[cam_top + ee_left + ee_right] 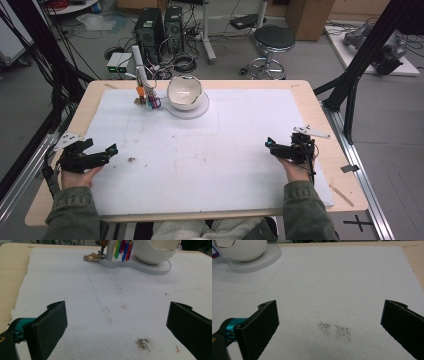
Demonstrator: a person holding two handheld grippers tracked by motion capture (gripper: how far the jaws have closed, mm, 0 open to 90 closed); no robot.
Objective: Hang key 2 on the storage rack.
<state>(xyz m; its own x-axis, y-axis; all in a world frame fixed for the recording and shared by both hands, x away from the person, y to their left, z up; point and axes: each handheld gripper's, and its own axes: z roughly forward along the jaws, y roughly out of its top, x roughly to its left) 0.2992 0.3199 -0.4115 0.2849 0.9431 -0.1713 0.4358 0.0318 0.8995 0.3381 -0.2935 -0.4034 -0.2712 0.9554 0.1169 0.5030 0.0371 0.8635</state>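
Now both tongs rest low on the white foam sheet (200, 150) covering the pale wooden worktop (320, 100), left tongs (107, 150) and right tongs (272, 146) alike released, jaws wide apart, grasping nothing. Far back stands a white egg-shaped ceramic bowl (184, 93) on its white stand (140, 265), with bright coloured key tags (122, 250) hanging beside it.

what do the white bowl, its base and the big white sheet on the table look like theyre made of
Bowl: looks like glossy ceramic or hard plastic, judging by its smooth shine.
Base: matte white, probably plastic.
Sheet: likely foam board, going by its pebbly, stained surface and ragged edge.
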